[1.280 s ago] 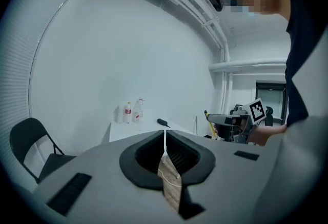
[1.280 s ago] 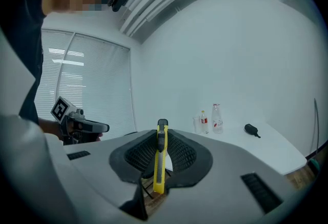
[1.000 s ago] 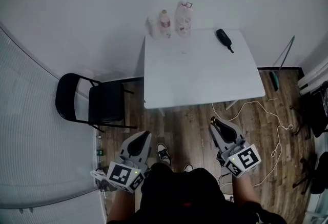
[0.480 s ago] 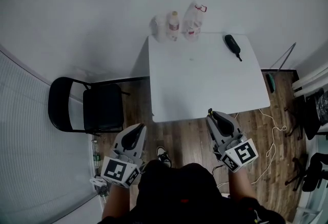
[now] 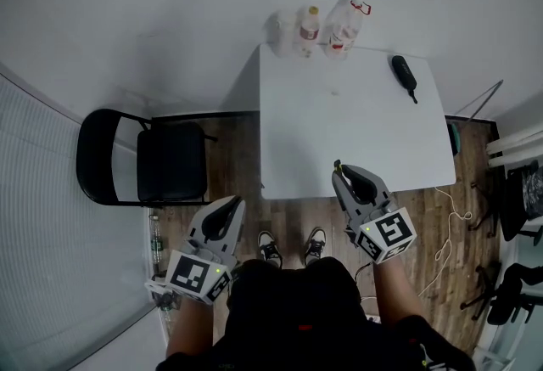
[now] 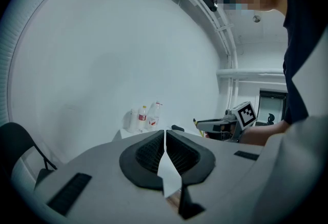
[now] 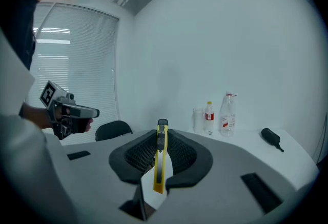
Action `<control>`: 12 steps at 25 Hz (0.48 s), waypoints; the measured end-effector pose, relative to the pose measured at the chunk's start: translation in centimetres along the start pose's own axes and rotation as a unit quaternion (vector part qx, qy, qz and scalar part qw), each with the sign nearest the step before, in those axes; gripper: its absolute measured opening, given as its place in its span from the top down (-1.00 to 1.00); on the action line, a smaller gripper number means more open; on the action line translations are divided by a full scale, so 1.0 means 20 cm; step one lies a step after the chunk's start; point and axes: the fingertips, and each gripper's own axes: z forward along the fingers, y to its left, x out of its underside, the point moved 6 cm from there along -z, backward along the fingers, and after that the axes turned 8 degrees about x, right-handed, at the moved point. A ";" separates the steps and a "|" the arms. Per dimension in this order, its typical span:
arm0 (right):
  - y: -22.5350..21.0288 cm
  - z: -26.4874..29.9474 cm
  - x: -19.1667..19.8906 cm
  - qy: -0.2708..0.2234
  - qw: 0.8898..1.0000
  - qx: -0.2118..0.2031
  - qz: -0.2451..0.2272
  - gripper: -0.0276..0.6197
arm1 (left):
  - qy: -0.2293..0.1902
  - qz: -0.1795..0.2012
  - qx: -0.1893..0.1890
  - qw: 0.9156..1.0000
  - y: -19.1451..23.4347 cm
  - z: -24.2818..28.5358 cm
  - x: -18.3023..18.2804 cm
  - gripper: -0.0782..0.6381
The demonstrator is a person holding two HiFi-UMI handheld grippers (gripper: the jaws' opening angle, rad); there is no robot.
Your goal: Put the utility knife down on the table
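Observation:
A yellow utility knife [image 7: 160,159] stands on edge between the black pads of my right gripper [image 7: 162,133], which is shut on it. In the head view my right gripper [image 5: 344,176] reaches the near edge of the white table [image 5: 356,132], and the knife's tip [image 5: 338,165] pokes out in front. My left gripper [image 5: 231,208] hangs over the wooden floor, left of the table, with its jaws pressed together and nothing in them [image 6: 164,133]. Each gripper shows in the other's view: the right one [image 6: 212,124], the left one [image 7: 87,112].
Two plastic bottles [image 5: 329,23] and a clear cup [image 5: 280,25] stand at the table's far edge against the wall. A black handheld device [image 5: 404,75] lies at the far right corner. A black folding chair [image 5: 140,165] stands left of the table; cables [image 5: 450,212] lie on the floor at right.
Both grippers have moved forward toward the table. The right one, still gripping the knife, went from over the floor to the table's near edge.

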 end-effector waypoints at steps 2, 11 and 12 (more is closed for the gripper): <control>-0.02 0.09 0.08 0.027 1.000 -0.006 -0.007 0.69 | 0.001 0.000 -0.009 1.000 -0.02 0.01 0.02 0.70; -0.05 0.41 0.61 0.201 0.977 -0.058 -0.051 0.68 | 0.021 -0.031 -0.049 0.998 -0.10 0.01 0.10 0.70; -0.04 0.44 0.67 0.214 0.973 -0.063 -0.052 0.68 | 0.023 -0.035 -0.052 0.998 -0.10 0.00 0.12 0.70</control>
